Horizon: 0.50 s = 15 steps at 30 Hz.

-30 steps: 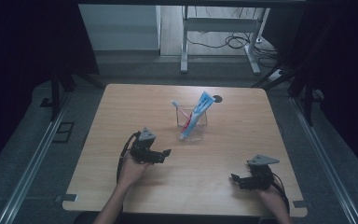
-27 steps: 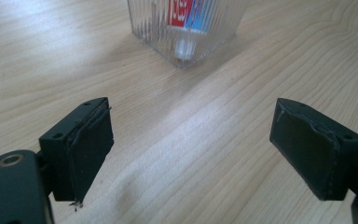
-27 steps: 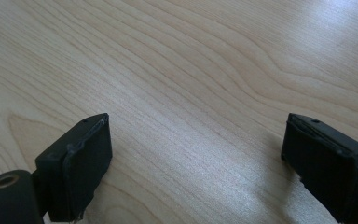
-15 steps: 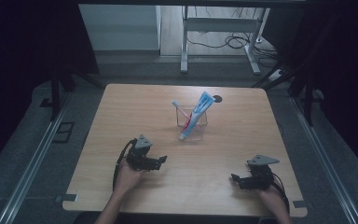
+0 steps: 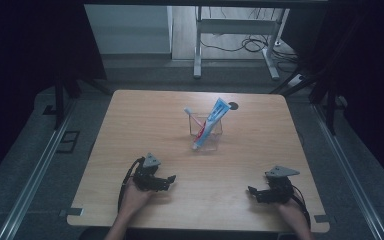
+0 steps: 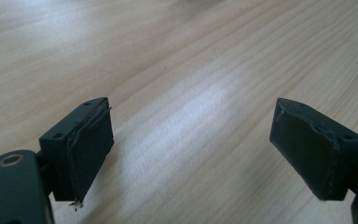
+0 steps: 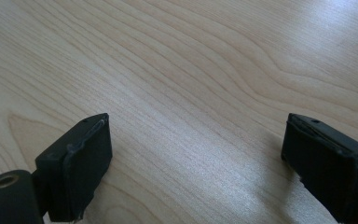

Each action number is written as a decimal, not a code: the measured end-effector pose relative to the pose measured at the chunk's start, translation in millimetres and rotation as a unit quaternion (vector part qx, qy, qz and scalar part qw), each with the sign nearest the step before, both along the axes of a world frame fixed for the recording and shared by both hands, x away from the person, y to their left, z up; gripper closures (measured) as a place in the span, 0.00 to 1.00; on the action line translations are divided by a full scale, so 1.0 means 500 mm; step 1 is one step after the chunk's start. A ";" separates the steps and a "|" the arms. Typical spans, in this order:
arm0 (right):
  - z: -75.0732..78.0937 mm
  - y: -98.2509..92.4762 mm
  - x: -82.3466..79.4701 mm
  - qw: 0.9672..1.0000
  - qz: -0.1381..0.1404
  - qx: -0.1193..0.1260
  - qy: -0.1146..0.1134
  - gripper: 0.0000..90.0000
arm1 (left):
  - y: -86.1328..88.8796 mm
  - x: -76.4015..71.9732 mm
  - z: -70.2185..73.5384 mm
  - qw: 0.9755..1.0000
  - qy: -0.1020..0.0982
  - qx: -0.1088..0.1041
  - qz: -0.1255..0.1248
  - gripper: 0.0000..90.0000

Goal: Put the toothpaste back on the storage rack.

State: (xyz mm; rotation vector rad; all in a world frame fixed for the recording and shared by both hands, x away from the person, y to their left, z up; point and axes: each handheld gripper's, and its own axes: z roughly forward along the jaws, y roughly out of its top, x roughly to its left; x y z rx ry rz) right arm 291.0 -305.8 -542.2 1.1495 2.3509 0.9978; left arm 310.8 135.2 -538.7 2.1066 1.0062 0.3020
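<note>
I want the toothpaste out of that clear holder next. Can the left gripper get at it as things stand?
Probably yes: the left gripper is open, and bare table lies between it and the toothpaste, which leans out of the clear holder.

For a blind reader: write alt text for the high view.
A clear holder with a toothpaste tube and toothbrush stands mid-table. Nearer the person, the left hand-held gripper and right hand-held gripper rest apart, jaws open.

Each black hand-held gripper (image 5: 171, 178) carries a grey triangular plate, seemingly cabled.
</note>
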 end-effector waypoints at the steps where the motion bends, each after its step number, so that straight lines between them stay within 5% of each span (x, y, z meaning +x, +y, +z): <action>1: 0.000 0.000 0.000 1.000 0.000 0.000 0.000 0.09 | 0.000 -0.003 -0.002 1.000 0.002 0.003 -0.002 0.15; 15: 0.000 0.000 0.000 1.000 0.000 0.000 -0.001 0.09 | -0.008 -0.027 -0.010 0.999 -0.003 0.047 -0.005 0.15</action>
